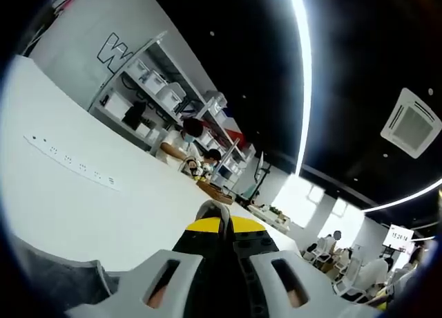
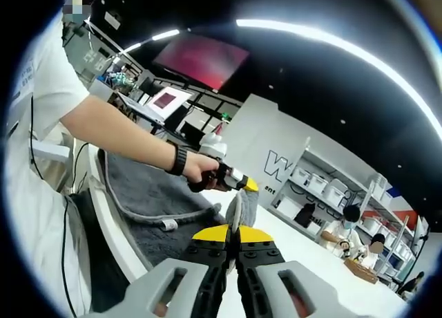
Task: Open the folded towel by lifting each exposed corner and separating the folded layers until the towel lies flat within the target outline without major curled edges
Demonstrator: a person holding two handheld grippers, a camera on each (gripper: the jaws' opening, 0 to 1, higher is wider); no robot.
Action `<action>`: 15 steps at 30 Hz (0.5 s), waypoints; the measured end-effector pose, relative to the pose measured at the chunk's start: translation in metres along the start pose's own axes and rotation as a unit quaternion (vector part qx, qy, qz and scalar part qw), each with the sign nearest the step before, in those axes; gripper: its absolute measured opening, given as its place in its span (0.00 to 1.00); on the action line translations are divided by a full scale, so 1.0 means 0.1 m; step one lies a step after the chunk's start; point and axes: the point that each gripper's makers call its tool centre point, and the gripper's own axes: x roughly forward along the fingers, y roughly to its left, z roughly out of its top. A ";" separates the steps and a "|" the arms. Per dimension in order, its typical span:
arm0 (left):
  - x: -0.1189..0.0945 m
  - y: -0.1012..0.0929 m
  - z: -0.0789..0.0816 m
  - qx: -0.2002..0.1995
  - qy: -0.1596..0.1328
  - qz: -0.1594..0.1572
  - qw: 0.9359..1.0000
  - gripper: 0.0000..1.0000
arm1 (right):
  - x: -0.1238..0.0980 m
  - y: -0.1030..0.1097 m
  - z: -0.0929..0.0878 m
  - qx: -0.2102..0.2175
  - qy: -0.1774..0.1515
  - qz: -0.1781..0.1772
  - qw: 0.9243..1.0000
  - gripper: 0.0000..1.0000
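Right now grey towel (image 2: 141, 190) soft, limp, light; drapes off table (image 2: 114, 238) edge. Right gripper (image 2: 233, 229) jaws clamped on lifted corner; left gripper (image 1: 222, 223) jaws together, seemingly pinching towel fold. Grip hemmed corners.

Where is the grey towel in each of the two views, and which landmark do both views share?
Left gripper view: grey towel at the lower left edge.
Right gripper view: grey towel left of centre, below the person's forearm.
Shared landmark: white shelving rack beside the wall letter W.
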 end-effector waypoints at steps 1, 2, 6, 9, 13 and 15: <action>0.00 0.00 0.00 0.000 0.000 0.000 1.000 0.01 | 0.00 0.00 0.00 0.000 0.000 0.000 1.000 0.00; 0.00 0.00 -0.01 0.000 0.000 0.000 1.000 0.01 | 0.00 0.00 0.00 0.000 0.001 0.000 1.000 0.00; 0.00 0.02 -0.04 0.005 0.004 0.005 1.000 0.01 | -0.01 -0.01 -0.03 0.002 0.003 0.000 1.000 0.00; 0.00 0.05 -0.09 0.000 0.007 0.006 1.000 0.01 | -0.02 -0.03 -0.07 0.004 0.008 -0.001 1.000 0.00; 0.00 0.05 -0.10 -0.001 0.008 0.006 1.000 0.01 | -0.02 -0.03 -0.08 0.005 0.009 -0.002 1.000 0.00; 0.01 0.07 -0.14 -0.002 0.011 0.009 1.000 0.01 | -0.03 -0.04 -0.10 0.005 0.012 -0.003 1.000 0.00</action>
